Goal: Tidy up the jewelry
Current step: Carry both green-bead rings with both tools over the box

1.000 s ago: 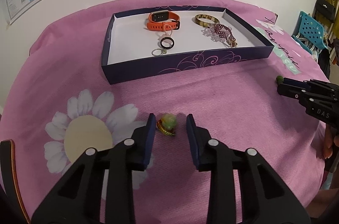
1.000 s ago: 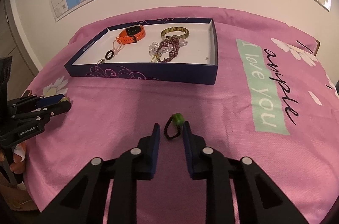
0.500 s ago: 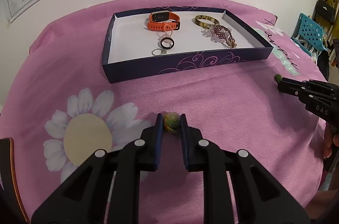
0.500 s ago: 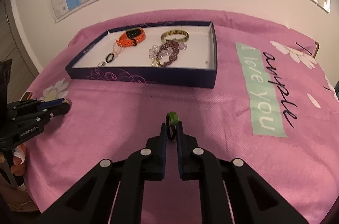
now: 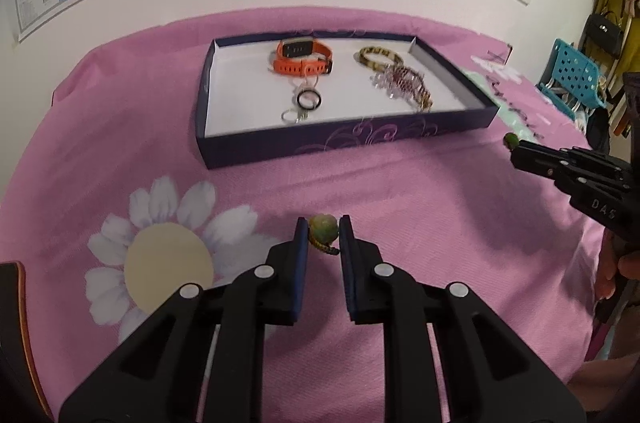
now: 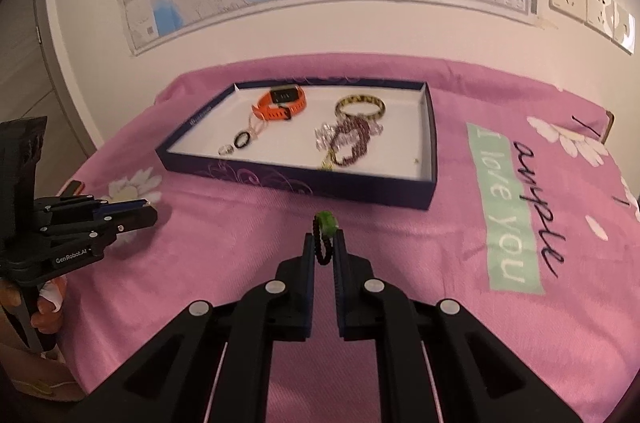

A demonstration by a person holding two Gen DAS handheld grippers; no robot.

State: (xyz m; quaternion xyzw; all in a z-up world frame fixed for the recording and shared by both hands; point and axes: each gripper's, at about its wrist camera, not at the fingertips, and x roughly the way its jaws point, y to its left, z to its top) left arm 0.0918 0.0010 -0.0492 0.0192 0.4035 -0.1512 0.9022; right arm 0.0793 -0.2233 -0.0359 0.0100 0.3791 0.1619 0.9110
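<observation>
While both grippers lift, the scene reads:
Tray: shallow navy cardboard tray [image 5: 352,139] on pink floral cloth [image 5: 420,207], holding jewelry.
Left gripper [image 5: 323,237]: now raised before tray, pinching green-stone woven ring [image 5: 323,229].
Right gripper [image 6: 325,247]: likewise lifted, pinching black beaded green-stone ring [image 6: 323,239]; tray next.

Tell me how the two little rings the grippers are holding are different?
The left ring has a big, round, pale green-orange stone; the right ring has a smaller, bright green one. The left ring's band looks yellowish and braided; the right ring's band is black beads. The left gripper stands wider than the right gripper. Both rings are pinched above the pink cloth, outside the tray.
</observation>
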